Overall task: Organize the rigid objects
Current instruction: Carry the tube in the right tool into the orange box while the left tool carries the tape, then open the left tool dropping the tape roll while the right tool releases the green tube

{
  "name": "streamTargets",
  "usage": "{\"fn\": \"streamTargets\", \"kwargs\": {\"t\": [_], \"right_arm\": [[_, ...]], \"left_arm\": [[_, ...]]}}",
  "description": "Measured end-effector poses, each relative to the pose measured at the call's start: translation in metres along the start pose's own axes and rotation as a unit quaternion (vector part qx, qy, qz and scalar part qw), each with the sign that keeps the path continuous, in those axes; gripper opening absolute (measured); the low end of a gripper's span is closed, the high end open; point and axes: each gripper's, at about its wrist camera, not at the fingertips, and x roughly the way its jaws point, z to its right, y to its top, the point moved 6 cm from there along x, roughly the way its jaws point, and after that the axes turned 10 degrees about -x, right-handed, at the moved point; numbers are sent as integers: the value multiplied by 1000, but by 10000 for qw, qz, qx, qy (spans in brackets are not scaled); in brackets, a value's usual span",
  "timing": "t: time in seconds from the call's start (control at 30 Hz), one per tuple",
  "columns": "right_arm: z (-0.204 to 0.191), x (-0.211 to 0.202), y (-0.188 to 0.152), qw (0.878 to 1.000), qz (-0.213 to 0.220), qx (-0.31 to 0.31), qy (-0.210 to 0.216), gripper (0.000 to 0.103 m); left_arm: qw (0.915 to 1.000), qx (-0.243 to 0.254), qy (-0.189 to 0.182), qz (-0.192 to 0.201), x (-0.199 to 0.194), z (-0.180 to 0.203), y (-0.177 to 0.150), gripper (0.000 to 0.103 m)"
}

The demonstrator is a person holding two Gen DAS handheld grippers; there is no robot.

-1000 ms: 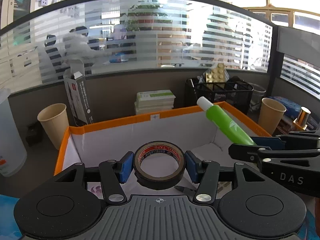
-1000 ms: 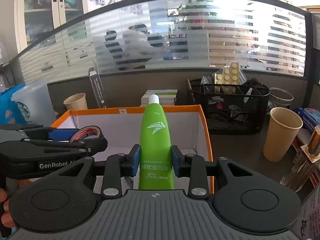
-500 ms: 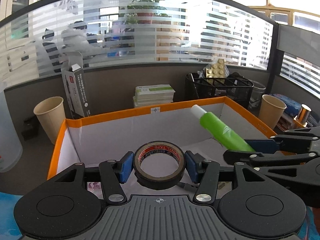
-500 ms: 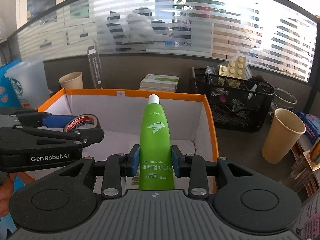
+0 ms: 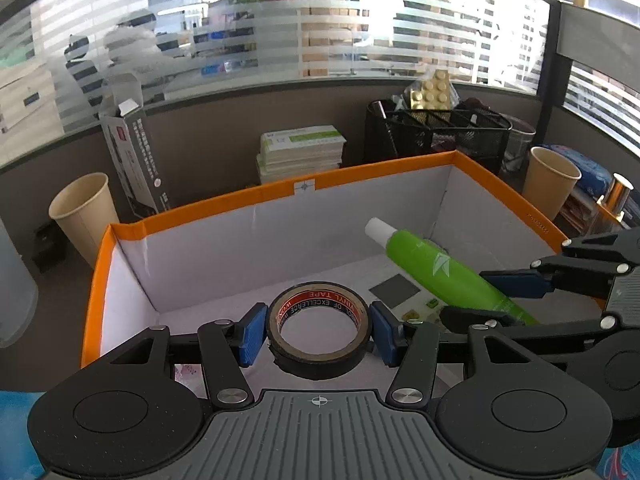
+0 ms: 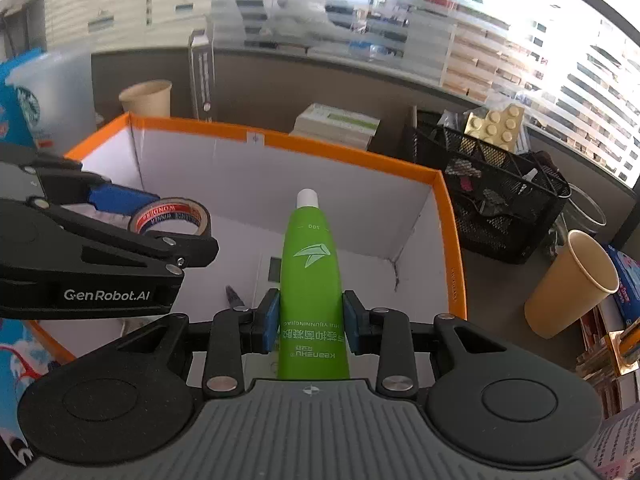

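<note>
My left gripper (image 5: 318,330) is shut on a black roll of vinyl tape (image 5: 318,326), held flat above the near part of an orange-rimmed white box (image 5: 280,192). My right gripper (image 6: 310,320) is shut on a green tube (image 6: 310,276) with a white cap, pointing down into the same box (image 6: 348,152). In the left wrist view the green tube (image 5: 440,270) enters from the right, held by the right gripper (image 5: 486,298). In the right wrist view the tape roll (image 6: 170,216) and left gripper (image 6: 146,222) sit at the left over the box.
On the box floor lie a small card with a grey square (image 5: 394,290) and a dark pen-like tip (image 6: 234,298). Around the box stand paper cups (image 5: 82,210) (image 6: 572,284), a black mesh organizer (image 6: 488,200), stacked green-white boxes (image 5: 302,152) and a tall dark carton (image 5: 134,156).
Both grippers have tipped downward toward the box, so more of its floor shows. The green tube has sunk lower into the box and rolled. Both grips are unchanged.
</note>
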Motion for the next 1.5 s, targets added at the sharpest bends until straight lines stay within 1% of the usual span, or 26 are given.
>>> {"fn": "streamTargets", "kwargs": {"t": [0.2,0.27,0.37,0.6,0.77,0.87,1.0,1.03,1.1,1.13,1.3,1.33,1.37,1.4,1.43,1.5], "right_arm": [[-1,5,-2,9999,-117,55,111,30],[0,6,-2,9997,-148,96,166,30],[0,8,-3,9993,-192,180,265,30],[-2,12,-4,9986,-268,296,358,30],[-1,12,-4,9987,-231,328,323,30],[-1,11,-4,9987,-203,341,306,30],[-1,7,-4,9989,-166,337,275,30],[-1,5,-4,9991,-153,314,257,30],[-1,1,-4,9993,-103,307,200,30],[0,-2,-3,9993,-65,314,190,30],[3,-22,-3,9992,150,345,128,31],[4,-28,-3,9991,198,362,83,33],[4,-33,-4,9990,244,367,28,37],[5,-40,-4,9988,324,359,-23,37],[5,-47,-5,9985,398,364,-48,37],[4,-64,-8,9975,578,414,-46,37]], "left_arm": [[9999,91,59,-74,2,1,-1,54],[9999,17,-2,-130,3,-1,0,54],[9998,74,-17,-184,4,1,0,54],[9998,105,-26,-169,3,1,-1,56],[9999,81,-69,-117,1,1,0,65],[9999,86,-22,-75,0,1,1,72],[10000,57,-11,-60,-1,1,1,76],[10000,57,-3,-38,-2,1,0,78],[10000,14,38,72,-7,0,1,86],[9998,-27,53,175,-11,0,2,88],[9989,-187,0,425,-32,0,5,90],[9986,-198,13,486,-37,0,6,90],[9982,-178,21,565,-45,1,6,91],[9979,-152,18,634,-52,2,6,92],[9971,-122,20,756,-61,4,6,92],[9949,-42,61,1005,-80,5,2,97]]}}
